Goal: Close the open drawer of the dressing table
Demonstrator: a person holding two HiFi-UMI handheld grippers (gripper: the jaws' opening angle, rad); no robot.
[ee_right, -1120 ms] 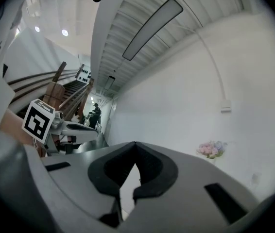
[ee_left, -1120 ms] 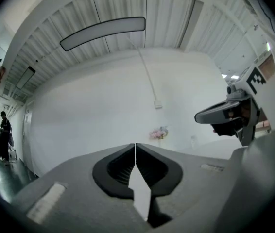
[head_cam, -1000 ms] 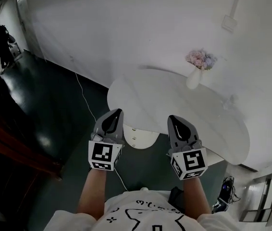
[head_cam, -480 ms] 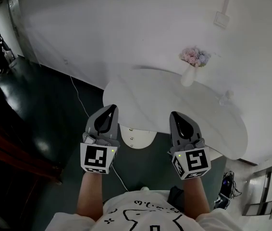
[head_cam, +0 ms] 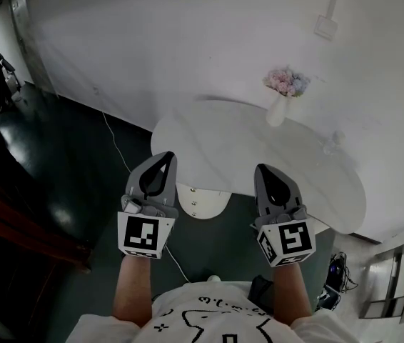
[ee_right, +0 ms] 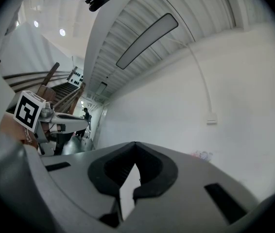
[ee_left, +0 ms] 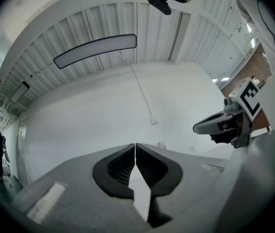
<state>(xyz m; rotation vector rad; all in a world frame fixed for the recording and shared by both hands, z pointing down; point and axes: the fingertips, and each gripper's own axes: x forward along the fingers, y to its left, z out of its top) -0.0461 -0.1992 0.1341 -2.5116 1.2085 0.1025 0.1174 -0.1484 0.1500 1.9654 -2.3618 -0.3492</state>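
While left gripper (head_cam: 164,158) and right gripper (head_cam: 264,170) hang with fingers pressed together, empty, white rounded open drawer (head_cam: 203,203) of white oval table (head_cam: 288,170) juts mid-frame between them, nearer left gripper

A white oval desk (head_cam: 245,156) stands against the far wall (head_cam: 188,34) on a dark floor (head_cam: 81,177). A vase (head_cam: 276,113) of pale flowers stands near its far edge, a small clear object (head_cam: 330,144) to the right.
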